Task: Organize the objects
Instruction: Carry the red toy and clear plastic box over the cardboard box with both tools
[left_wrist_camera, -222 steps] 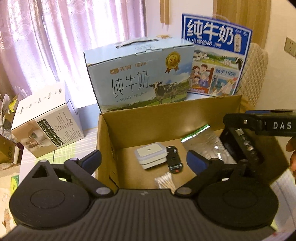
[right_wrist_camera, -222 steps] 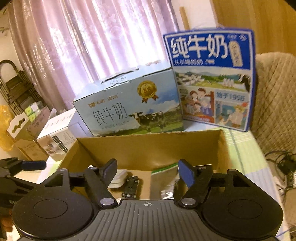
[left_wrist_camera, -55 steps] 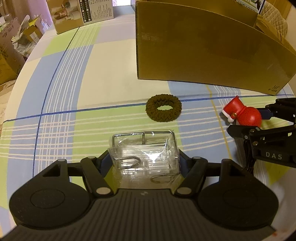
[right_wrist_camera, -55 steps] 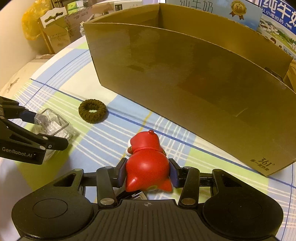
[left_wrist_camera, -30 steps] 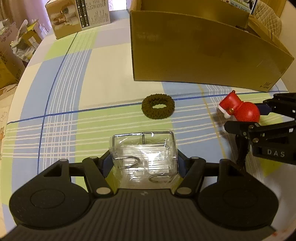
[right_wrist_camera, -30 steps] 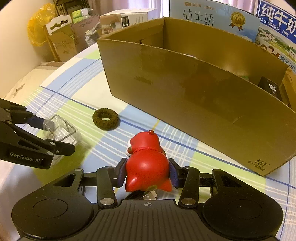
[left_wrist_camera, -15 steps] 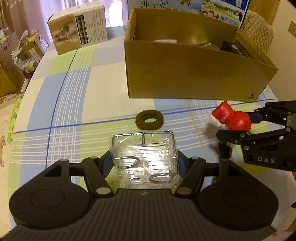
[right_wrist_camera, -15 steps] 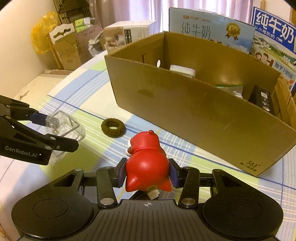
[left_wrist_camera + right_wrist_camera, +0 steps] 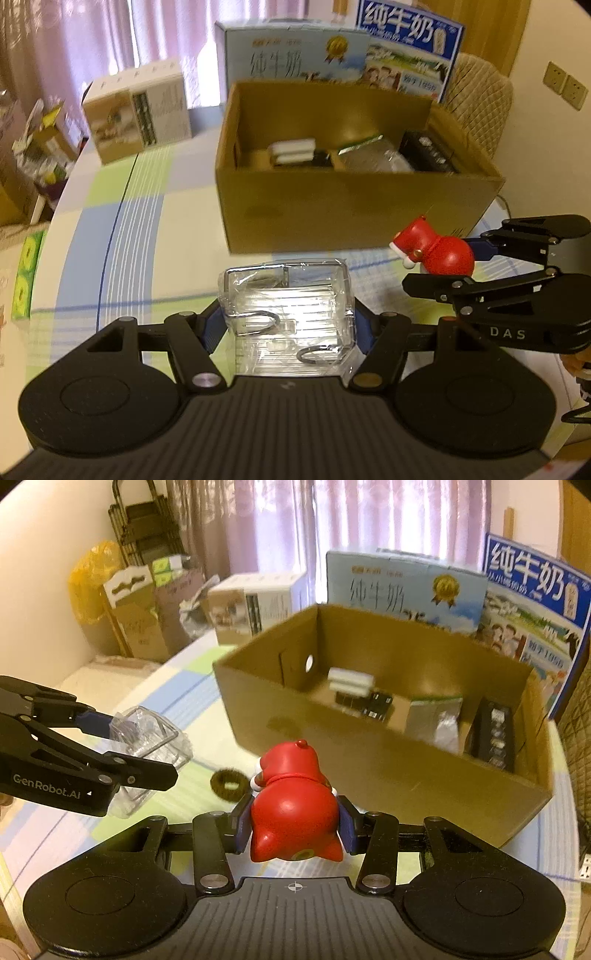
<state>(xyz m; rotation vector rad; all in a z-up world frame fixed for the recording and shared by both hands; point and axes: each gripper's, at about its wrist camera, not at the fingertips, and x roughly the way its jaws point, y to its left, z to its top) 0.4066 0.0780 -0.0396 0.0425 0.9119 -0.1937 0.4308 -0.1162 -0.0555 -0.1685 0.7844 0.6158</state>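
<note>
My left gripper (image 9: 288, 325) is shut on a clear plastic box (image 9: 286, 317) wrapped in film, held above the checked tablecloth. The same clear box (image 9: 147, 746) shows at the left of the right wrist view. My right gripper (image 9: 293, 821) is shut on a red toy figure (image 9: 293, 812); that toy (image 9: 432, 249) appears at the right of the left wrist view. Ahead stands an open cardboard box (image 9: 332, 206) (image 9: 369, 749) holding a white container (image 9: 293, 151), a foil bag (image 9: 373, 158) and a black item (image 9: 428, 151). A brown hair ring (image 9: 227, 784) lies on the cloth.
Two milk cartons (image 9: 291, 55) (image 9: 410, 51) stand behind the cardboard box, and a small white carton (image 9: 136, 110) sits to its left. A padded chair back (image 9: 476, 96) is at the far right. Cluttered boxes and bags (image 9: 136, 609) stand on the floor beyond the table's left edge.
Both grippers have risen with their loads, tilting up, so the open top and inside of the cardboard box now show. The hair ring has dropped behind the clear box in the left view.
</note>
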